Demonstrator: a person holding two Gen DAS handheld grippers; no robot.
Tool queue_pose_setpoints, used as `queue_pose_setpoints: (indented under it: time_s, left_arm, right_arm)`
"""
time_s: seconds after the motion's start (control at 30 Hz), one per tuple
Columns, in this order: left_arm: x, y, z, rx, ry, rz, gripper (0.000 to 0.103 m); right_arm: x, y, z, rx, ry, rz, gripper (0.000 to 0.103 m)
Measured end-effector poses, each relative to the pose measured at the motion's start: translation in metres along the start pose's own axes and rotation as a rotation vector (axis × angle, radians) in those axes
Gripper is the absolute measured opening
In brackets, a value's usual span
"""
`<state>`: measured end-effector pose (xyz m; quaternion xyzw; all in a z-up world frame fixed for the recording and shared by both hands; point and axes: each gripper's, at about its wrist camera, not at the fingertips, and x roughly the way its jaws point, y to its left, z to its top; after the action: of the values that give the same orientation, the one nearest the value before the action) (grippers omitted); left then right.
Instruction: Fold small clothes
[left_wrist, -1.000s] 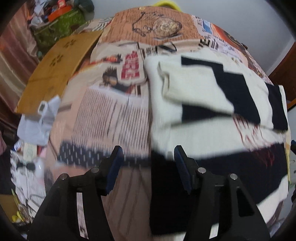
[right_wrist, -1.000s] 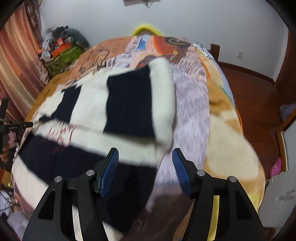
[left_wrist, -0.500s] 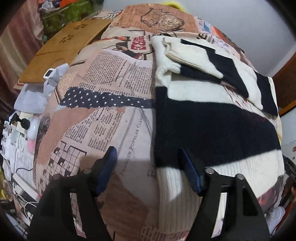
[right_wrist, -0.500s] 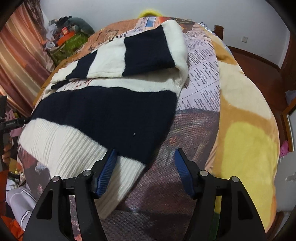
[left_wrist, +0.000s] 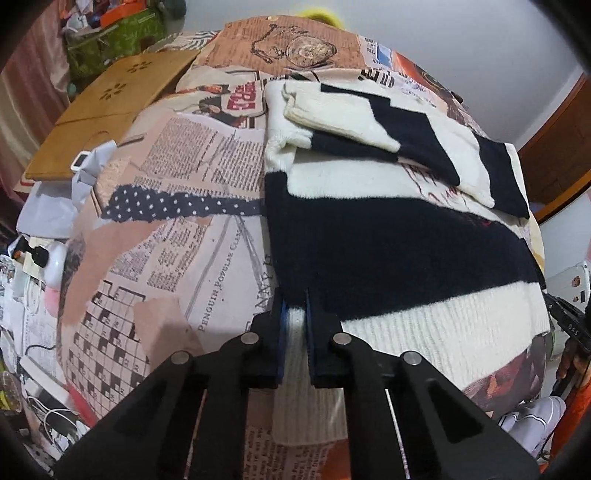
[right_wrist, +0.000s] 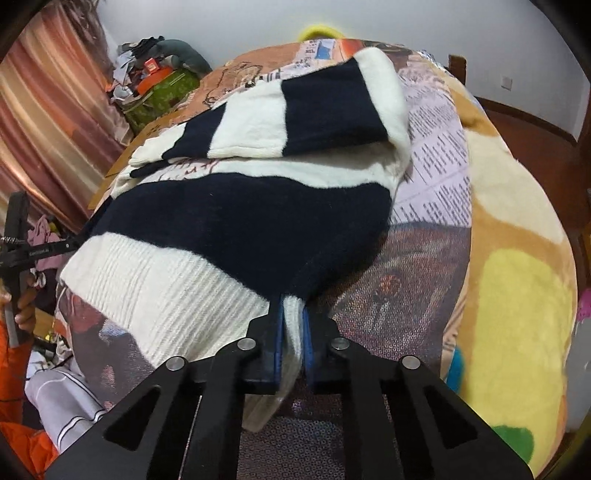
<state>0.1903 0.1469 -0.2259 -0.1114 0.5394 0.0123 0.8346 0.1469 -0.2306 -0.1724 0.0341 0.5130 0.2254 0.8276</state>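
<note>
Hem corners are pinched now: the left hand-held gripper (left_wrist: 294, 314) is clamped tight on the sweater's (left_wrist: 388, 251) white ribbed hem at its left corner, the right hand-held gripper (right_wrist: 293, 314) likewise clamped on the right corner. Beyond them the striped sweater lies flat on the bed (right_wrist: 517, 229), both sleeves (right_wrist: 295, 114) already folded across the chest. Looks like the bottom-up fold: both corners must lift together and carry evenly toward the collar.

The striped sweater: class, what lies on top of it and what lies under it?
On the striped sweater lie its own folded sleeves. Under it is the newspaper-print blanket; the part beneath the sweater is covered.
</note>
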Motion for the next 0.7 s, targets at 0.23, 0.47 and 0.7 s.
queue_pose_setpoints:
  time_s: [0.23,0.47,0.7]
  left_arm:
    - [-0.019,-0.002,0.016,0.015,-0.066,0.010,0.008]
    - [-0.047,-0.022,0.056,0.051,-0.186,-0.010,0.008]
    - [-0.047,-0.033,0.120,0.049,-0.247,0.010,0.008]
  right_arm:
    - [-0.031,0.007,0.023,-0.043,-0.104,-0.007,0.007]
    - [-0.048,0.006,0.056,-0.064,-0.196,0.013,0.007]
    - [-0.048,-0.002,0.094,-0.082,-0.256,0.005,0.007]
